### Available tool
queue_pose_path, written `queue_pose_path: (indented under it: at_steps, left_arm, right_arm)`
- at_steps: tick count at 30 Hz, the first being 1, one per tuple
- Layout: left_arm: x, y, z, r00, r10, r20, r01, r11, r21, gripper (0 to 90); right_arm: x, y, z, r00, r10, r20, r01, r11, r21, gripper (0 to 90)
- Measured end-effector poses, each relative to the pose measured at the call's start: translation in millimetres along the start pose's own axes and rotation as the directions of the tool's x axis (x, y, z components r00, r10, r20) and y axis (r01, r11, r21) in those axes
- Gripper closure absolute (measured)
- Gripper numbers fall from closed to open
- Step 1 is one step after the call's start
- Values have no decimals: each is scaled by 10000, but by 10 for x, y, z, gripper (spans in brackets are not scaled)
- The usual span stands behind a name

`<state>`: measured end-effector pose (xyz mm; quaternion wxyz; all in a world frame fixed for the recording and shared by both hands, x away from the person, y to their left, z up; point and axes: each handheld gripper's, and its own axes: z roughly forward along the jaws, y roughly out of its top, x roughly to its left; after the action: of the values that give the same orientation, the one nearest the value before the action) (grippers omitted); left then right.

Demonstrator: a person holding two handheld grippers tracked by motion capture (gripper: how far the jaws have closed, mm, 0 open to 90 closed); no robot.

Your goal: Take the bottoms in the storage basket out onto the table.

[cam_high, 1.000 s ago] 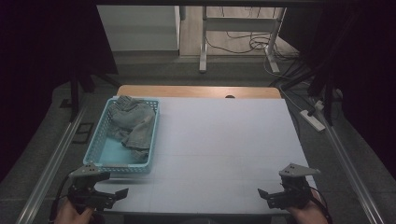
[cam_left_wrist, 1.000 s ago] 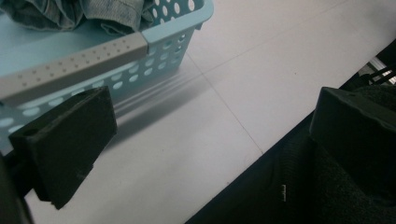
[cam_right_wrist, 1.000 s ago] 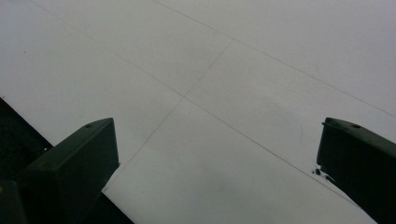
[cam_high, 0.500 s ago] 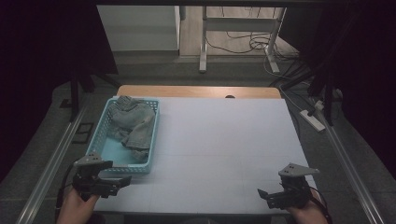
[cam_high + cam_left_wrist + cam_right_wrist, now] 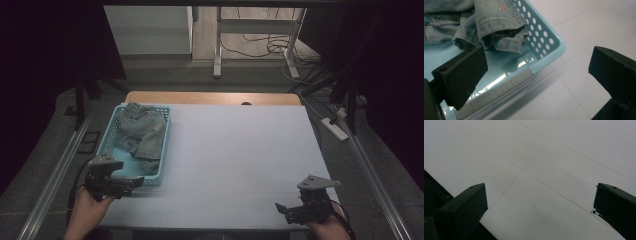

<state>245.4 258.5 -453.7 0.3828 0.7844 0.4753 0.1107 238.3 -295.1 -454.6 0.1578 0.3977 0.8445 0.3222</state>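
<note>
While the left gripper (image 5: 131, 182) hangs at the basket's (image 5: 116, 126) near right corner with jaws wide apart, straddling its rim, the jeans (image 5: 142, 132) lie crumpled inside. Well apart, the right gripper (image 5: 281, 210) rests over bare desk (image 5: 240, 150), jaws apart.

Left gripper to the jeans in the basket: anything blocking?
Only the basket's near wall. The left gripper, open, sits at the near right corner of the light blue basket, one of its fingers over the basket floor. The jeans lie just beyond, uncovered. Nothing else visible is between them.
</note>
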Motion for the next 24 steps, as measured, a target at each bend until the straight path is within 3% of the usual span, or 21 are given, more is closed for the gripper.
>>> queue_pose_path:
  at_steps: [13,24]
  left_arm:
    - [106,268,195,9996,233,-131,-227,9990,395,6]
    - [256,519,390,9994,146,-300,-130,9984,557,1]
  right_arm:
    - [10,3,11,9999,-140,26,140,9999,89,0]
    - [14,4,17,9998,-183,65,182,9997,147,0]
